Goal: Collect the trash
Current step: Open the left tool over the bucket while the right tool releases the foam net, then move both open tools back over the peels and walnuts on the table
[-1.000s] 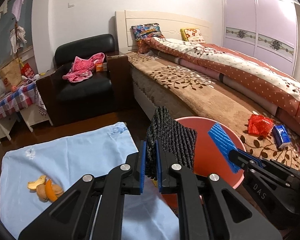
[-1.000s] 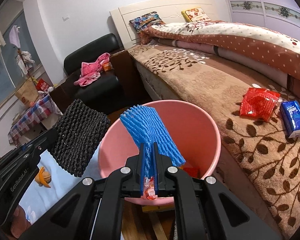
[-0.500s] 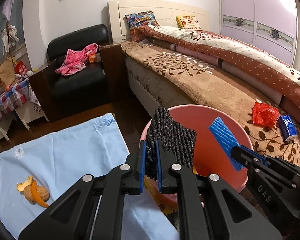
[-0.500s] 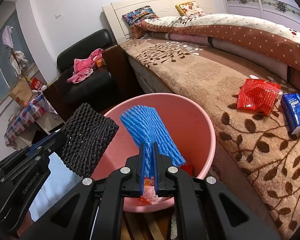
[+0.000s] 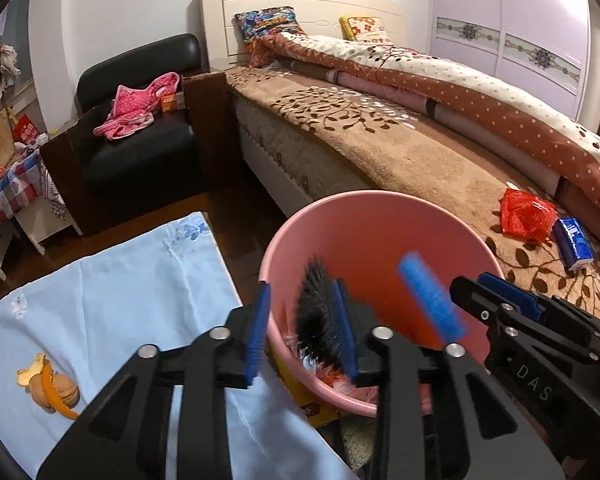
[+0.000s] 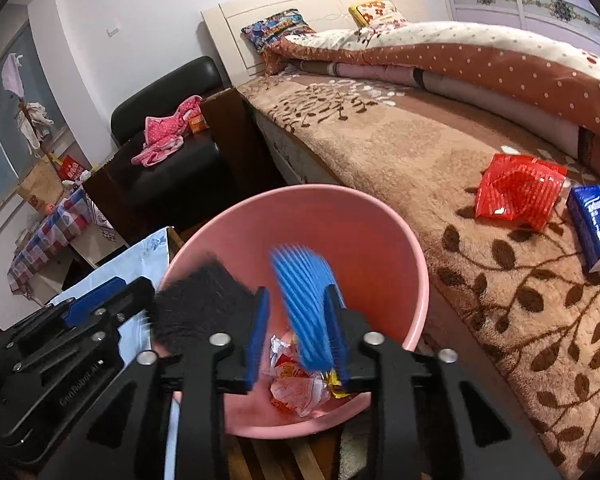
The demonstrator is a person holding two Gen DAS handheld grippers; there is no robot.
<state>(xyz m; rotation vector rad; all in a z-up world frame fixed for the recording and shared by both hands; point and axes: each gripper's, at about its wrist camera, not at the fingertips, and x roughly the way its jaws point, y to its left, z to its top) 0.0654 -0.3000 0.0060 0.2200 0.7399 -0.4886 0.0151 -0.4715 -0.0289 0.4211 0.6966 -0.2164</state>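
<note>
two foam nets (image 6: 300, 312) over pink basin (image 6: 404, 240) | red bag (image 6: 516, 190), blue pack (image 6: 598, 226) on bed (image 6: 380, 152)

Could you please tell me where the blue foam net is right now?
In the right wrist view, the blue foam net sits between the open right gripper's fingers, over the pink bucket.

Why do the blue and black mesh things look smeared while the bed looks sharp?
Left wrist view: the black foam net and blue foam net are streaked by motion blur over the pink basin; the bed stays crisp, though the fisheye bends it. Right wrist view: the same two nets are smeared, with both sets of jaws spread open.
</note>
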